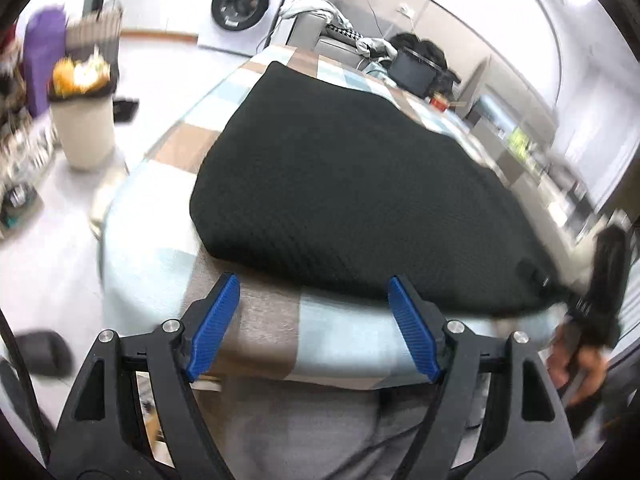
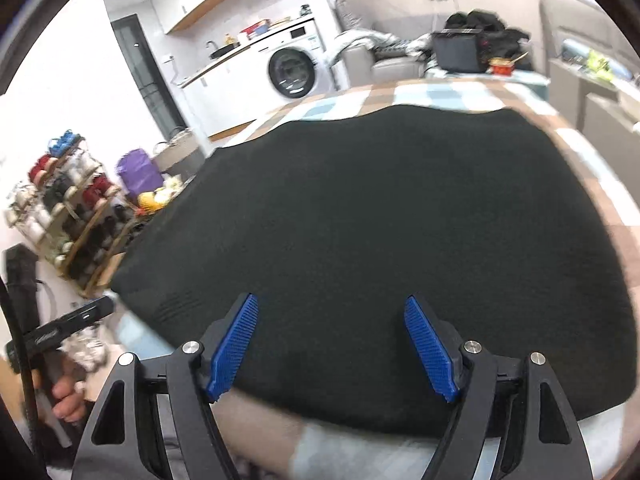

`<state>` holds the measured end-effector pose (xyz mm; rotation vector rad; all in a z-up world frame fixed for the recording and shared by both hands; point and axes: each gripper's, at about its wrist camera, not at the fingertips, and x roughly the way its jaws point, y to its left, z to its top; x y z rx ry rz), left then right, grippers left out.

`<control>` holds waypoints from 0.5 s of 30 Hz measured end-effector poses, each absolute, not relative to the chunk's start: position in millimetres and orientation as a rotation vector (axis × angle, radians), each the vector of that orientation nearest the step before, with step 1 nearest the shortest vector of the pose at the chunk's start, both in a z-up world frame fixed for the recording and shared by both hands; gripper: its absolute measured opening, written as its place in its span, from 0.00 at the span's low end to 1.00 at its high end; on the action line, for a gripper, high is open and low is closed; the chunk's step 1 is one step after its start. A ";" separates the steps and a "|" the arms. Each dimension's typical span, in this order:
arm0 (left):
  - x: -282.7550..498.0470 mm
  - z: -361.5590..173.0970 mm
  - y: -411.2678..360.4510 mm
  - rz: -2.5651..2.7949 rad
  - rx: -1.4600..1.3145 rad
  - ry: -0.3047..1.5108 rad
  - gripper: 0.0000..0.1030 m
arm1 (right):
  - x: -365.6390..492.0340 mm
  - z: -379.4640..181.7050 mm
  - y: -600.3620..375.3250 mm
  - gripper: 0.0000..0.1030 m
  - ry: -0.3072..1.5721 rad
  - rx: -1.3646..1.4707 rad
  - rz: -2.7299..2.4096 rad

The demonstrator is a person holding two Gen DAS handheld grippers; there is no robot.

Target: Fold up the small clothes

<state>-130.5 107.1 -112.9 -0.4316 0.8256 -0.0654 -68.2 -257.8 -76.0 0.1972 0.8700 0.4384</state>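
Observation:
A black knit garment (image 1: 352,184) lies folded flat on a table with a checked cloth (image 1: 280,340); it fills the right wrist view (image 2: 380,220). My left gripper (image 1: 314,284) is open and empty, just short of the garment's near edge. My right gripper (image 2: 332,304) is open and empty, its blue pads (image 2: 428,344) hovering over the garment's near edge. The right gripper also shows at the far right of the left wrist view (image 1: 600,280), held by a hand. The left gripper shows at the left of the right wrist view (image 2: 72,320).
A beige bin (image 1: 84,128) full of rubbish stands on the floor left of the table. A washing machine (image 1: 244,4) and a sofa with clothes (image 1: 344,28) are at the back. A shelf of thread spools (image 2: 64,208) stands at left. A black box (image 2: 460,52) sits beyond the table.

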 end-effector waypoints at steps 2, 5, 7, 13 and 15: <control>-124.4 -117.7 114.9 -0.047 -0.467 0.824 0.72 | -70.2 -75.0 -254.8 0.76 0.865 0.201 0.462; -109.9 -120.5 117.3 -0.005 -0.504 0.783 0.72 | -71.6 -74.4 -253.6 0.77 0.856 0.185 0.471; -99.7 -121.8 119.8 0.044 -0.541 0.754 0.72 | -76.1 -76.3 -253.5 0.77 0.860 0.182 0.478; -56.3 -126.5 111.5 0.171 -0.495 0.749 0.28 | -78.1 -81.2 -250.3 0.77 0.865 0.151 0.470; -47.3 -124.8 108.3 0.174 -0.479 0.736 0.19 | -78.8 -80.7 -251.4 0.77 0.864 0.149 0.472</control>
